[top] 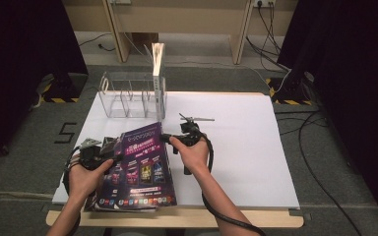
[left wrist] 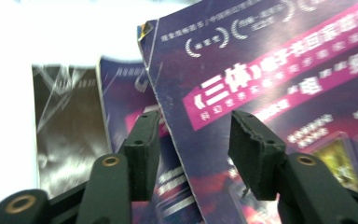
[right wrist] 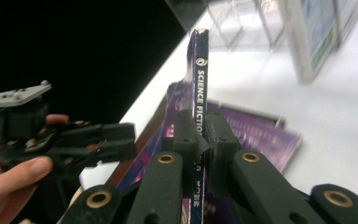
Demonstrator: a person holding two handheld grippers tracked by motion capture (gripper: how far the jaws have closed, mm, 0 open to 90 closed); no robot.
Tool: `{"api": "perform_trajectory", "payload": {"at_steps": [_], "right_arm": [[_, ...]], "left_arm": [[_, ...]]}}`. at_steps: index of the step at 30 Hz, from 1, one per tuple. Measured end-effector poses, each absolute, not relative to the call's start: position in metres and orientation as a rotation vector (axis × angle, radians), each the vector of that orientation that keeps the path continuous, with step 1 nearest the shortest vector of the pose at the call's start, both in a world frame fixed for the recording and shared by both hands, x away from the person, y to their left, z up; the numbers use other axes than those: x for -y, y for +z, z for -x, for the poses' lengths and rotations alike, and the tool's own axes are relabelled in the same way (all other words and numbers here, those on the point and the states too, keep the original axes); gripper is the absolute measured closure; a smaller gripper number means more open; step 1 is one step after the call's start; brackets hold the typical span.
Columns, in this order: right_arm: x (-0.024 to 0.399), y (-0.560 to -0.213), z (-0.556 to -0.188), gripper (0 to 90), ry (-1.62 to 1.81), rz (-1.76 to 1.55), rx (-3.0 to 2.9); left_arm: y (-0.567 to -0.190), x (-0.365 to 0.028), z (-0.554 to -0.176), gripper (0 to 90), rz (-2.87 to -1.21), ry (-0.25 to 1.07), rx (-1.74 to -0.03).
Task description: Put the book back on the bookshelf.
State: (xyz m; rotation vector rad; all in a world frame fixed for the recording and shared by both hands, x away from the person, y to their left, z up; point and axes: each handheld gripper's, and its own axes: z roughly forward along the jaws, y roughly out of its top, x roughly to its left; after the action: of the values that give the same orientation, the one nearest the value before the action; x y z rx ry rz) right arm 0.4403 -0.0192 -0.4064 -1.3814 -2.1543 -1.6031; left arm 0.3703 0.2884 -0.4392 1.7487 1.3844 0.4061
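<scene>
Between the right gripper's (right wrist: 200, 135) fingers (right wrist: 185, 135) the magazine's (top: 145, 157) spine is pinched tight, its long axis running away toward the far rack (top: 128, 96). The left gripper (left wrist: 193, 140) stands open, its pads clear of the cover's left edge. The magazine tilts above the pile (top: 128, 199) at the table's (top: 246, 147) near left; the rack lies beyond.

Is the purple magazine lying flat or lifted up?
Lifted and tilted: the right gripper is clamped on the purple magazine's spine, raising that edge above the stack.
</scene>
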Motion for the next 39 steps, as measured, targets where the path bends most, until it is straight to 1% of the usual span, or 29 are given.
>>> {"api": "perform_trajectory", "payload": {"at_steps": [5, 10, 15, 24, 28, 32, 39], "right_arm": [[0.018, -0.386, -0.436, 85.0, -1.732, 1.365, 2.208], [0.015, -0.373, -0.435, 85.0, -1.808, 1.363, 2.267], [0.009, -0.369, -0.436, 85.0, -1.855, 1.380, 2.293], [-0.010, -0.354, -0.441, 85.1, -1.969, 1.376, 2.291], [-0.020, -0.348, -0.442, 85.0, -2.014, 1.372, 2.310], [-0.029, -0.346, -0.443, 85.0, -2.012, 1.376, 2.335], [-0.034, -0.346, -0.442, 84.9, -2.005, 1.397, 2.365]], "left_arm": [[-0.425, -0.279, -0.367, 47.8, -1.722, 0.438, -1.287], [-0.418, -0.272, -0.367, 42.4, -1.684, 0.433, -1.252], [-0.412, -0.263, -0.368, 41.4, -1.668, 0.412, -1.209], [-0.390, -0.234, -0.376, 39.4, -1.636, 0.373, -1.124], [-0.379, -0.222, -0.381, 39.1, -1.618, 0.356, -1.107], [-0.370, -0.213, -0.386, 38.8, -1.601, 0.373, -1.115], [-0.371, -0.201, -0.394, 38.1, -1.627, 0.413, -1.159]]}}
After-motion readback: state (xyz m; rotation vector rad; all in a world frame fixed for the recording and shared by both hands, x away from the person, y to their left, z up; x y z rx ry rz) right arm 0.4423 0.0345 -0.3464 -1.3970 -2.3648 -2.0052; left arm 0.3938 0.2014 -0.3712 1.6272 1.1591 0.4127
